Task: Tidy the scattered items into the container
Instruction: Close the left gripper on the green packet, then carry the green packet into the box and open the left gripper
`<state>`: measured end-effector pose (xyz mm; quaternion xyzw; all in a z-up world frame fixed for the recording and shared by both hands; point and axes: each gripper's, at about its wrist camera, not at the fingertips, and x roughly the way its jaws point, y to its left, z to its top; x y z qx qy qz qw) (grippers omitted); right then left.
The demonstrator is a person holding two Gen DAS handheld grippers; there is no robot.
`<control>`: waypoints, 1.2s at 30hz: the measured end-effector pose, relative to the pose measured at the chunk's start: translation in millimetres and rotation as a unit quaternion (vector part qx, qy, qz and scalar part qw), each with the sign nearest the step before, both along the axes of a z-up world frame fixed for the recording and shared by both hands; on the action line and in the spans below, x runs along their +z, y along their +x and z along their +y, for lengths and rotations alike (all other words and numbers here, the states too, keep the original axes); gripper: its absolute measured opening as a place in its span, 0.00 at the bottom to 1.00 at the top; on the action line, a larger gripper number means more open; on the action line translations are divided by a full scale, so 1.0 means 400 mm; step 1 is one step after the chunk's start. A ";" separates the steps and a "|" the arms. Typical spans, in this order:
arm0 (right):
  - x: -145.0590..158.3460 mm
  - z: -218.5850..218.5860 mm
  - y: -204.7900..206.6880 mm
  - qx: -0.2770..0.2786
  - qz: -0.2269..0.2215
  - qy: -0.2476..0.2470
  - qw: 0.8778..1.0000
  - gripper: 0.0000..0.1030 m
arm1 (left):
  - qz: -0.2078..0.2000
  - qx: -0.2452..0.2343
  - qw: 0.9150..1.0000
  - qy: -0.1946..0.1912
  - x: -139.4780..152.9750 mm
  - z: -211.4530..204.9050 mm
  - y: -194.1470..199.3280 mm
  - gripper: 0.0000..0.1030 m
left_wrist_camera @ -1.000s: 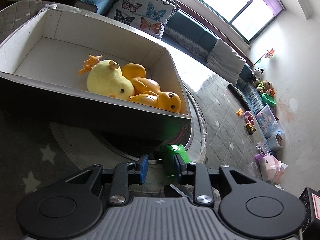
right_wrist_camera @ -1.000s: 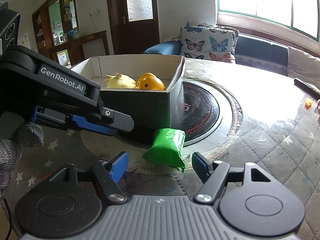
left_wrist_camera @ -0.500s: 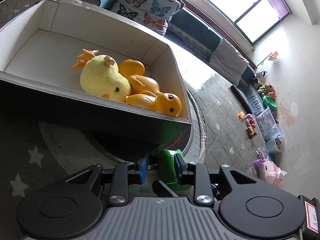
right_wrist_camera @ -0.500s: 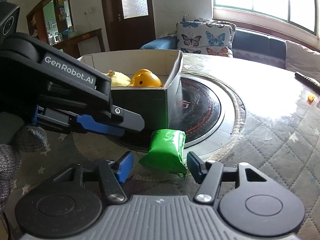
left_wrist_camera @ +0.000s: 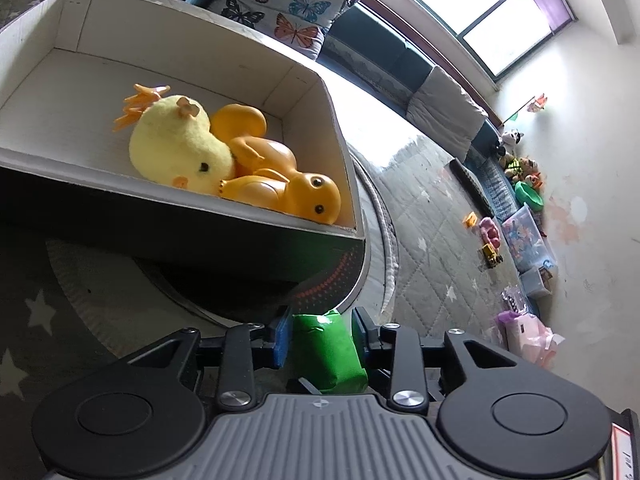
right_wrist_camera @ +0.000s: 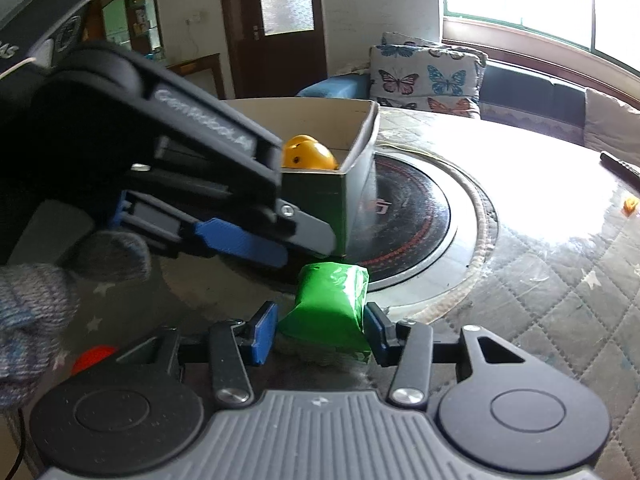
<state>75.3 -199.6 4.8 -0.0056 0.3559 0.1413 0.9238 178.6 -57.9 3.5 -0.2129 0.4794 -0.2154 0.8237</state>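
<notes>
A green packet lies on the table just in front of the dark cardboard box. My right gripper has its blue pads pressed against both sides of the packet. My left gripper hovers right above the packet with its fingers apart, and the packet shows through the gap. Inside the box lie a yellow plush chick and orange rubber ducks, one of which peeks over the rim in the right wrist view.
A round black hob is set into the table beside the box. A gloved hand holds the left gripper. A remote and a small orange piece lie far right. Toys and bins line the floor.
My right gripper moved forward and narrowed its fingers until they touch the green packet. The left gripper came down closer over the packet, its gap unchanged.
</notes>
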 end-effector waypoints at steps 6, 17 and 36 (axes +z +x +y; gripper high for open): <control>0.005 -0.004 -0.032 0.009 -0.003 0.021 1.000 0.45 | 0.010 0.000 1.000 0.005 -0.016 0.003 -0.005 0.35; 0.007 -0.005 -0.048 0.008 -0.013 0.033 0.999 0.45 | 0.029 0.006 1.000 -0.004 -0.040 0.017 -0.012 0.35; 0.128 0.084 -0.036 0.062 -0.080 0.010 0.995 0.45 | -0.049 0.055 0.996 -0.043 0.094 0.139 -0.043 0.30</control>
